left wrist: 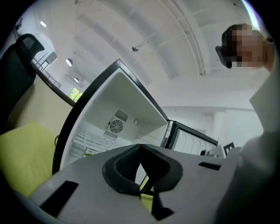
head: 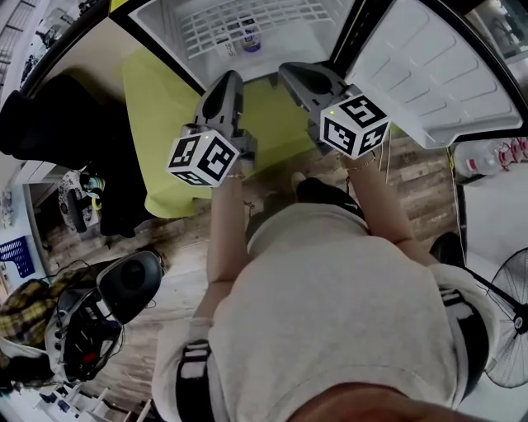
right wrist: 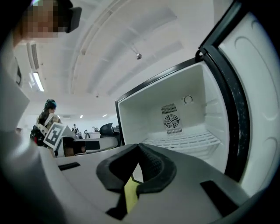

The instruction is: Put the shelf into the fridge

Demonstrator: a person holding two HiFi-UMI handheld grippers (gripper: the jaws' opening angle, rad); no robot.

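Left gripper [left wrist: 140,147] and right gripper [right wrist: 139,146]: jaws pressed together, ribbed dark pads touching, nothing held. White wire-grid shelf [head: 247,18] lies flat inside the open fridge [head: 165,29], small bottle [head: 251,35] on it. Smooth moulded door [head: 437,74] at right.

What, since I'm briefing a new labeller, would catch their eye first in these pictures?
First comes the open fridge at the top of the head view, with a white wire shelf inside and its door swung right. In front of it, the left gripper and right gripper hover side by side, jaws together and empty, above a yellow-green mat.
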